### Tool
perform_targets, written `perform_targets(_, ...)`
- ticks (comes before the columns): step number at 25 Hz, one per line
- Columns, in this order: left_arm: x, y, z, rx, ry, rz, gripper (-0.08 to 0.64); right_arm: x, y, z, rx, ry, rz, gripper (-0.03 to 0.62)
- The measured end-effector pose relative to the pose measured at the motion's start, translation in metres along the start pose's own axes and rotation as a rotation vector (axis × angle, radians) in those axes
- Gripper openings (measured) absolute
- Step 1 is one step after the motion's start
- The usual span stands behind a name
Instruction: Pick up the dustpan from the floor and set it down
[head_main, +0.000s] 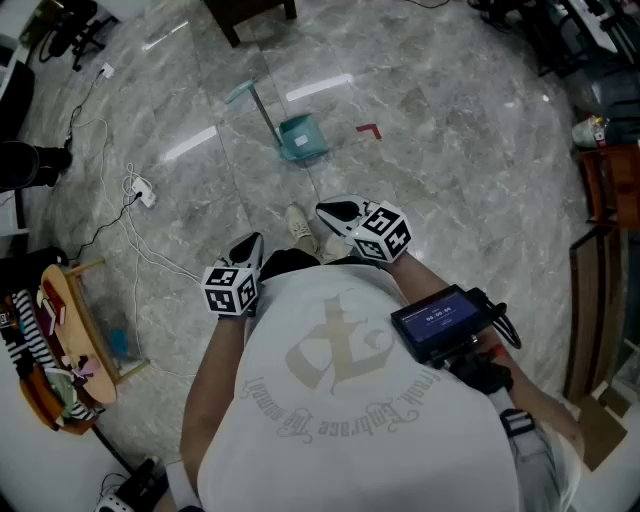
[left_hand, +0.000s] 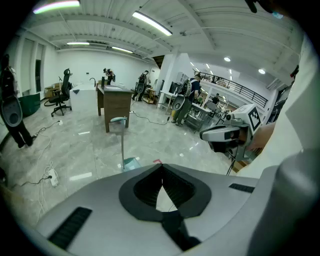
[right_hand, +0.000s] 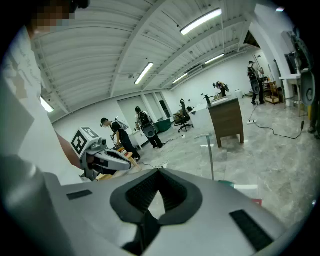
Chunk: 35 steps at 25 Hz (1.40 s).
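Close to the person's chest, the left gripper (head_main: 248, 248) and right gripper (head_main: 336, 212) both have their jaws pressed together with nothing between them. At the left, a wooden rack (head_main: 60, 300) holds striped cloth and mixed colourful items. Farther ahead, the teal dustpan (head_main: 300, 138) stands on the marble floor (head_main: 450, 150), handle upright, well apart from both grippers. What its pan holds cannot be told.
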<state>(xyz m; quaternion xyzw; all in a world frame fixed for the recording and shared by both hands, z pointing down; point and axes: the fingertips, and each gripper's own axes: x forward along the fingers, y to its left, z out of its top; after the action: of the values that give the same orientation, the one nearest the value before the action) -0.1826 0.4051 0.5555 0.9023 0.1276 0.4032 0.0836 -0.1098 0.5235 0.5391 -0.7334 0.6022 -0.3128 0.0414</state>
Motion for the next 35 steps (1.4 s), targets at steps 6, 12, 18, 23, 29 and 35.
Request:
perform_targets(6, -0.005, -0.014, 0.015, 0.051, 0.005, -0.002, 0.012, -0.024, 0.004, 0.0, 0.021, -0.045, -0.027, 0.017)
perform_targets(12, 0.0, -0.038, 0.02, 0.119, 0.03, -0.042, 0.012, -0.038, -0.001, -0.013, 0.073, -0.077, -0.073, 0.017)
perform_targets(18, 0.007, -0.032, 0.011, 0.109, 0.051, -0.035, 0.012, -0.031, -0.012, -0.023, 0.085, -0.06, -0.088, 0.017)
perform_targets(23, 0.003, -0.021, 0.017, 0.091, 0.026, -0.023, 0.012, -0.026, -0.013, -0.011, 0.069, -0.066, -0.087, 0.017)
perform_targets(29, 0.009, 0.0, 0.017, 0.046, 0.012, -0.032, 0.012, -0.009, -0.021, 0.001, 0.073, -0.049, -0.111, 0.017)
perform_targets(35, 0.023, 0.035, 0.04, 0.038, -0.011, -0.056, 0.012, 0.017, -0.036, 0.025, 0.039, -0.009, -0.144, 0.017)
